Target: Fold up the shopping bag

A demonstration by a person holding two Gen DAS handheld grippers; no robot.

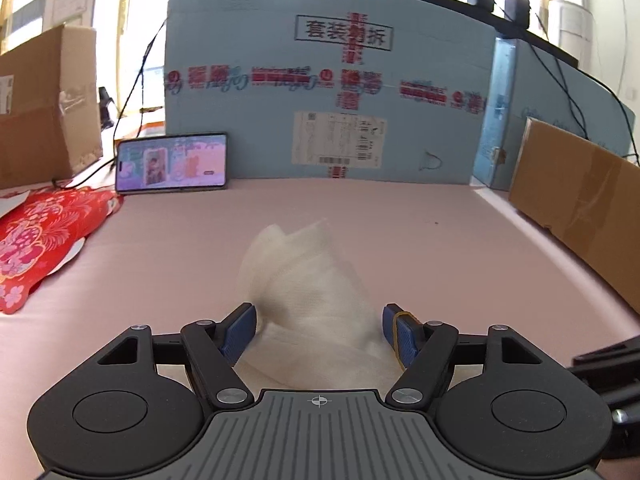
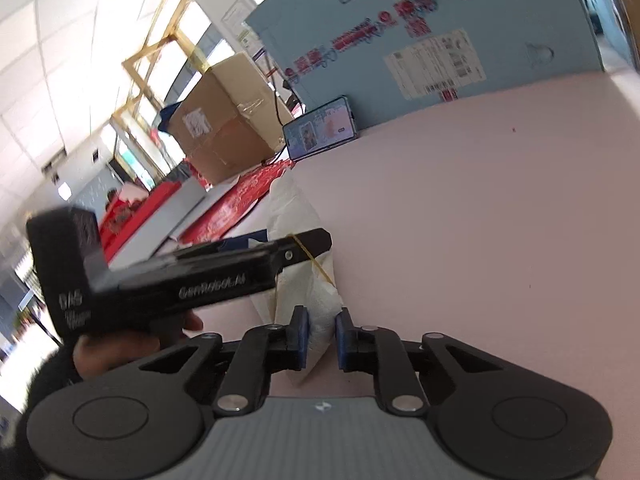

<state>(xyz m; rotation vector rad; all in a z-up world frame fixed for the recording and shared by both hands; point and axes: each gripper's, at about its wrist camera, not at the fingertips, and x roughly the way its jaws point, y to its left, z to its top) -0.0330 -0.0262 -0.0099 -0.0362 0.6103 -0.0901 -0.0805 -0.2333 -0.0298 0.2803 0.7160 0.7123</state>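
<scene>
The shopping bag [image 1: 308, 292] is white, thin and crumpled, and lies bunched on the pink table [image 1: 420, 248]. My left gripper [image 1: 318, 330] is open, its blue pads wide apart on either side of the bag's near end. In the right wrist view the bag [image 2: 316, 308] stands up in a peak between the pads of my right gripper [image 2: 322, 338], which is nearly closed around its lower corner; a small gap shows at the pads. The left gripper's body [image 2: 180, 276] crosses that view from the left, its finger over the bag.
A blue printed box [image 1: 328, 92] stands at the table's back with a lit phone [image 1: 172, 162] leaning on it. Brown cartons stand at the left [image 1: 44, 108] and right [image 1: 576, 196]. A red floral bag [image 1: 44, 232] lies at the left.
</scene>
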